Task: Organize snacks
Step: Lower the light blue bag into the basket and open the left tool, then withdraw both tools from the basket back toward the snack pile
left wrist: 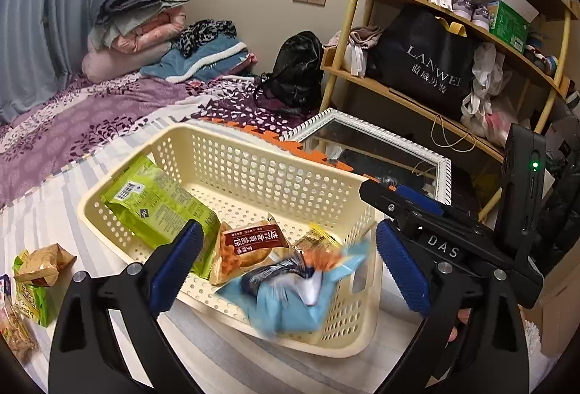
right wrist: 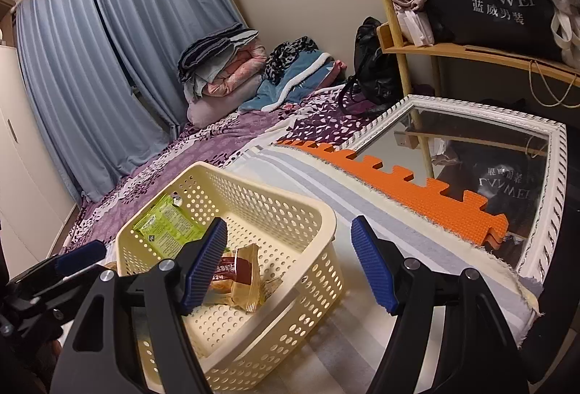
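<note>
A cream perforated basket [left wrist: 253, 154] sits on the striped bed cover, also in the right wrist view [right wrist: 319, 212]. In it lie a green snack bag [left wrist: 156, 202], a brown-red snack pack [left wrist: 250, 245] and a small yellow pack [left wrist: 315, 240]. A blurred light-blue snack bag [left wrist: 290, 296] is between my left gripper's open fingers, over the basket's near right corner; no pad touches it. My left gripper [left wrist: 290, 270] is open. My right gripper [right wrist: 290, 267] is open and empty above the basket's right rim. The right gripper also shows at the left view's right [left wrist: 417, 209].
Loose snacks [left wrist: 32, 285] lie on the cover left of the basket. A white-framed mirror [right wrist: 543, 212] and orange foam mat [right wrist: 417, 191] lie to the right. A wooden shelf [left wrist: 417, 96] with a black bag stands behind. Folded blankets [left wrist: 145, 28] are at the bed's far end.
</note>
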A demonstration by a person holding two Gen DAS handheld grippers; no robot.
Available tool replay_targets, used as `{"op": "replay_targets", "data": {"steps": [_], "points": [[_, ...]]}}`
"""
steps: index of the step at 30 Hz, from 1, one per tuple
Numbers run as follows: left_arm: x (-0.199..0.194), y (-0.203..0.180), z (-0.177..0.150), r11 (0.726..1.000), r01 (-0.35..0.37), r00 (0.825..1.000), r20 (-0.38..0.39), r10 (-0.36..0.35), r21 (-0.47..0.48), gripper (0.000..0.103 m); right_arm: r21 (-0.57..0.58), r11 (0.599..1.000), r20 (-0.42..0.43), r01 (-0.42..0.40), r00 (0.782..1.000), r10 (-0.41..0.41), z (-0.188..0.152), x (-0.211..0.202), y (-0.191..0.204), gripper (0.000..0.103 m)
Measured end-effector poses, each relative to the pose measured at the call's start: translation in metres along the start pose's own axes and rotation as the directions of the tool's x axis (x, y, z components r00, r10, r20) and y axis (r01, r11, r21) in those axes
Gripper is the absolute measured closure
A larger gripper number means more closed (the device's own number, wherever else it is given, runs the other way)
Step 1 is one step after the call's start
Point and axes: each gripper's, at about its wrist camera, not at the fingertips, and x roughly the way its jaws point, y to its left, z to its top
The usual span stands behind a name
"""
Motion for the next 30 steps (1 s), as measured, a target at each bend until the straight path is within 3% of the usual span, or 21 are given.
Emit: {"op": "replay_targets", "data": {"steps": [13, 17, 23, 30], "points": [[-0.031, 0.047, -0.002, 0.985, -0.155, 0.988, 0.014, 0.156, -0.081, 0.003, -0.05, 0.998, 0.007, -0.027, 1.0, 0.028, 0.002, -0.005, 0.03, 0.029], [-0.037, 0.057, -0.005, 0.97, -0.228, 0.973, 0.006, 0.229, -0.089, 0.003, -0.068, 0.997, 0.009, -0.034, 0.999, 0.035, 0.003, -0.008, 0.039, 0.028], [-0.047, 0.072, -0.013, 0.934, -0.344, 0.939, -0.016, 0.344, -0.091, 0.003, -0.097, 0.994, 0.011, -0.044, 0.999, 0.045, 0.002, -0.013, 0.058, 0.014], [-0.068, 0.094, -0.024, 0.909, -0.396, 0.917, -0.008, 0.399, -0.131, 0.003, -0.138, 0.987, -0.006, -0.078, 0.997, 0.077, 0.001, -0.017, 0.084, 0.007]]}}
